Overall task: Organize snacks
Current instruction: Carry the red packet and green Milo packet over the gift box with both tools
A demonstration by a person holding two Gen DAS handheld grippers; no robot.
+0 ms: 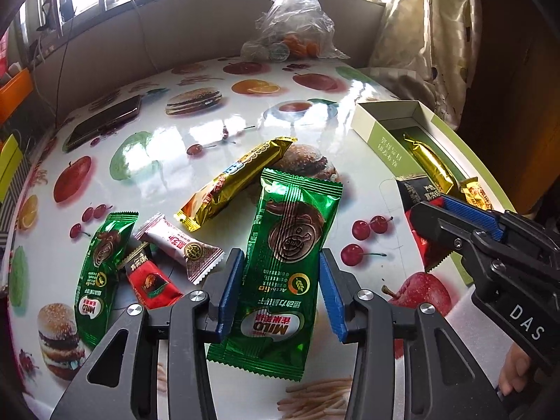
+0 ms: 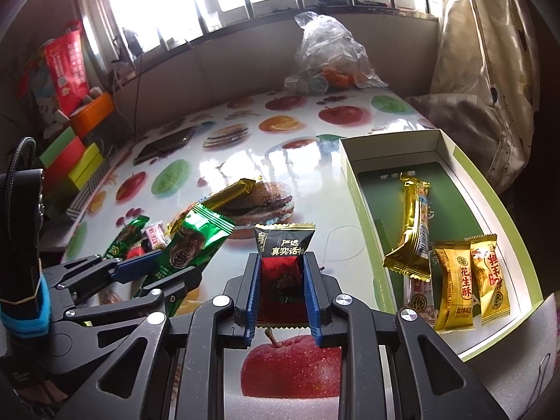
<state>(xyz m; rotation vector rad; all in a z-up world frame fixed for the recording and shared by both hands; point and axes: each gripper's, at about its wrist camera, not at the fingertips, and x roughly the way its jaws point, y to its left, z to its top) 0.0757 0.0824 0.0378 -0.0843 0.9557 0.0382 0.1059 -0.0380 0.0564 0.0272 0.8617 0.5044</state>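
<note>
My left gripper [image 1: 280,259] is shut on a green Milo wafer packet [image 1: 287,245], which tilts up off the table in the right wrist view [image 2: 192,245]. My right gripper [image 2: 281,262] is shut on a black-and-red snack packet [image 2: 283,245], just left of the open green-and-white box [image 2: 350,182]. In the box lie a gold bar [image 2: 414,224] and two yellow candies [image 2: 458,287]. On the table remain a second green Milo packet [image 1: 101,266], a red packet [image 1: 150,280], a white-and-pink candy [image 1: 182,245] and a long gold bar [image 1: 234,182].
The table [image 1: 210,133] has a glossy cloth printed with fruit and burgers. A phone [image 1: 105,122] lies at its far left and a clear plastic bag [image 1: 294,24] at the back. Coloured boxes [image 2: 70,164] stack beside the left edge; a curtain [image 2: 490,70] hangs right.
</note>
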